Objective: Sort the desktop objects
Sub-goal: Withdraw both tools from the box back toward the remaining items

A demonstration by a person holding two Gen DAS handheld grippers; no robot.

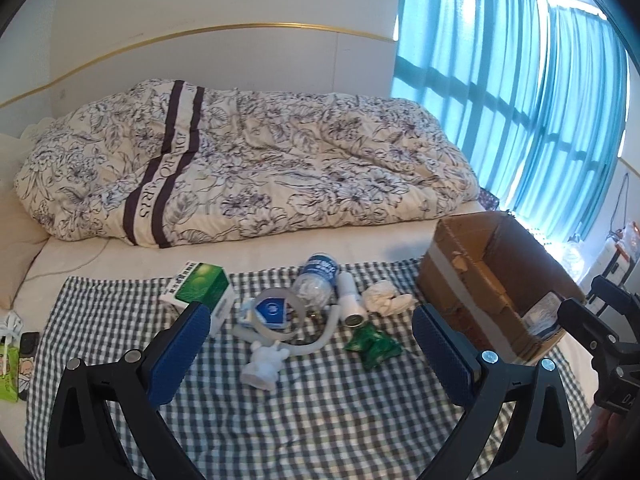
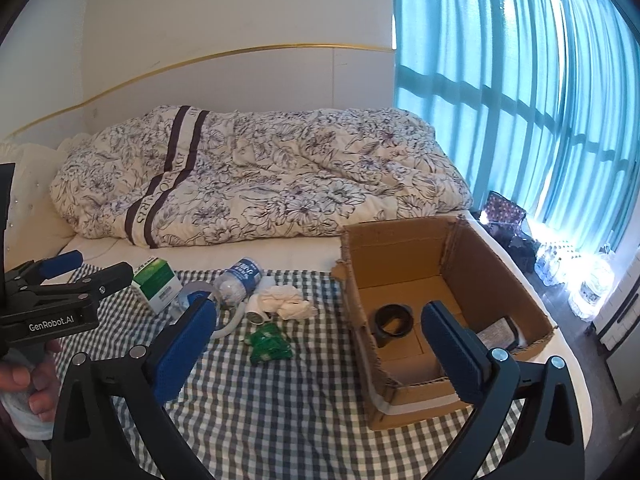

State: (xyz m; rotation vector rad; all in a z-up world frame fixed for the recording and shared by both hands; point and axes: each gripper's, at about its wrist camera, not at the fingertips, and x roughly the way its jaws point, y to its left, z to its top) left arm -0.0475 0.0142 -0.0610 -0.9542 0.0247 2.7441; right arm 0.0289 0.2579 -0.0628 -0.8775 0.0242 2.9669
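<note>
A: Where do the two grippers stand?

B: Both wide apart and empty. The left gripper (image 1: pixel 312 344) has nothing between its blue pads; through the gap you see the clutter on the checked cloth (image 1: pixel 320 420). The right gripper (image 2: pixel 316 340) is spread just as wide, its right finger in front of the cardboard box (image 2: pixel 400 248).

A: And the things to sort?

B: A loose cluster lies on the far half of the cloth, left of the box. From the left: a green and white carton (image 1: pixel 200 286), a blue and white packet (image 1: pixel 270 312) with a grey band looped round it, a plastic water bottle (image 1: pixel 318 276) on its side, a white tube (image 1: pixel 348 300), a crumpled white tissue (image 1: pixel 386 296). Nearer are a small white figurine (image 1: pixel 264 364) and a crumpled green wrapper (image 1: pixel 372 342).

A: Anything in the box already?

B: A black ring-shaped object (image 2: pixel 394 320) on its floor, and something grey and flat in the near right corner; I cannot tell what.

A: So which step is this?

B: I judge it a reach between picks: both hands free, most items not yet boxed.

A: What does the next move need?

B: Choosing one piece and closing on it cleanly. The wrapper and figurine lie apart from the rest, so they look easiest. The bottle, tube and tissue touch one another, so fingers might nudge a neighbour.
</note>
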